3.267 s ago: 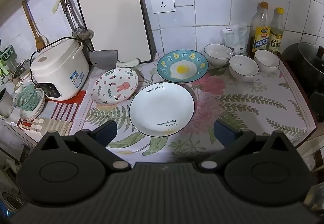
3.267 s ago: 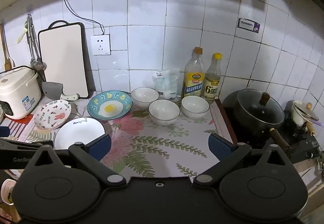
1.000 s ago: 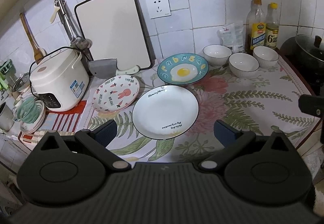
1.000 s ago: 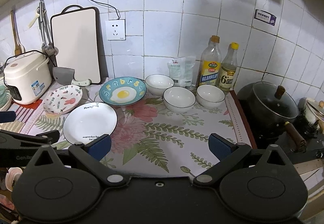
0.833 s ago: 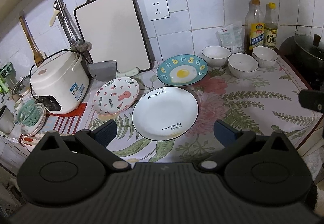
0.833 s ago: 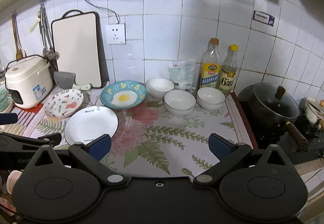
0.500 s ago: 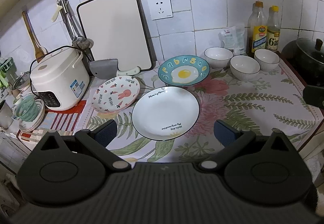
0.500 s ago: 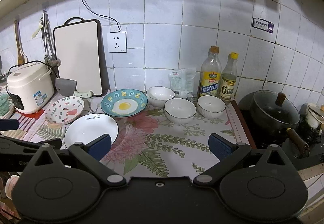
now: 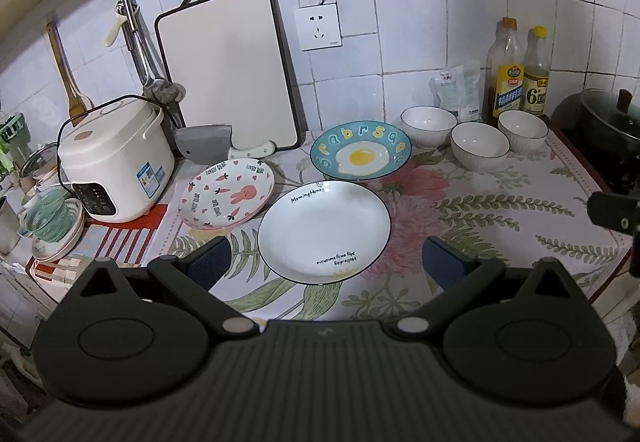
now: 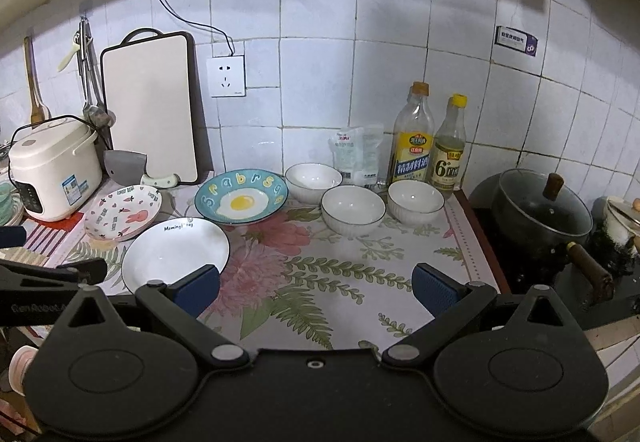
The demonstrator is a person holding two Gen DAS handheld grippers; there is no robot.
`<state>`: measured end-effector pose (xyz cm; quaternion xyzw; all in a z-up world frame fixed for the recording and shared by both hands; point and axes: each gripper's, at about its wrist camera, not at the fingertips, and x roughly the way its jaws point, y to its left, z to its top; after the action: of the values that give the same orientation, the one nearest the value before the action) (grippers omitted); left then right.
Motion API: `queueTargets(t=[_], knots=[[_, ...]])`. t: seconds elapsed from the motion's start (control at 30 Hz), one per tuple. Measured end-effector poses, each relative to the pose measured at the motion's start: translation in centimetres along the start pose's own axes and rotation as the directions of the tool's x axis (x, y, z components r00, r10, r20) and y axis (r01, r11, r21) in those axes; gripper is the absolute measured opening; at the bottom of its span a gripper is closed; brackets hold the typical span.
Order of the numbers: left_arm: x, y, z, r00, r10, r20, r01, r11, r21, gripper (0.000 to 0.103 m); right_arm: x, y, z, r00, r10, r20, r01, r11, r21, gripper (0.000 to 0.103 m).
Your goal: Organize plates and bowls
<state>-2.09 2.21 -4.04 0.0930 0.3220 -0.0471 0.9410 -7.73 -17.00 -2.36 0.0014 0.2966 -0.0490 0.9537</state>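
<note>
Our left gripper [image 9: 324, 262] and right gripper [image 10: 316, 290] hang spread and empty over the floral-clothed worktop's [image 9: 500, 210] front edge; nothing is stacked yet. Next we must choose among three plates: white [image 9: 324, 230], rabbit-print [image 9: 227, 193], egg-print [image 9: 361, 155]. Three white bowls [image 10: 353, 209] line the back edge.

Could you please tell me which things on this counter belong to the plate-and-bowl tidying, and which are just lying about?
Belongs to the job:
white plate
bunny plate
egg plate
three bowls

Lying about:
rice cooker
cutting board
cleaver
two bottles
pot
</note>
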Motion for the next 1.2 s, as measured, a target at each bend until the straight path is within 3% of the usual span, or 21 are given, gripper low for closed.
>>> queueTargets(t=[0.53, 0.63, 0.77, 0.93, 1.1, 1.2], knots=[[0.4, 0.6, -1.2, 1.000, -0.013, -0.027, 0.012, 0.999, -0.033, 0.103, 0.0, 0.1, -0.7, 0.998, 0.038, 0.045, -0.038, 0.999, -0.004, 0.103], [1.0, 1.9, -0.7, 0.999, -0.041, -0.033, 0.038, 0.996, -0.079, 0.103, 0.3, 0.1, -0.8, 0.989, 0.118, 0.092, -0.120, 0.993, 0.014, 0.103], [2.1, 4.4, -0.1, 0.997, -0.075, 0.004, 0.075, 0.985, -0.156, 0.103, 1.7, -0.5, -0.4, 0.949, 0.264, 0.171, -0.280, 0.957, 0.075, 0.103], [5.5, 6.8, 0.2, 0.998, -0.060, 0.011, 0.061, 0.973, -0.221, 0.100, 6.1, 1.0, 0.5, 0.942, 0.309, 0.132, -0.318, 0.947, 0.050, 0.103], [11.3, 9.4, -1.0, 0.995, -0.082, -0.066, 0.057, 0.946, -0.318, 0.098, 11.5, 3.5, 0.0, 0.923, 0.383, 0.038, -0.384, 0.923, 0.035, 0.103], [15.0, 10.4, -2.2, 0.987, -0.097, -0.130, 0.045, 0.933, -0.357, 0.090, 14.9, 5.0, -0.6, 0.906, 0.422, -0.019, -0.421, 0.906, 0.049, 0.100]])
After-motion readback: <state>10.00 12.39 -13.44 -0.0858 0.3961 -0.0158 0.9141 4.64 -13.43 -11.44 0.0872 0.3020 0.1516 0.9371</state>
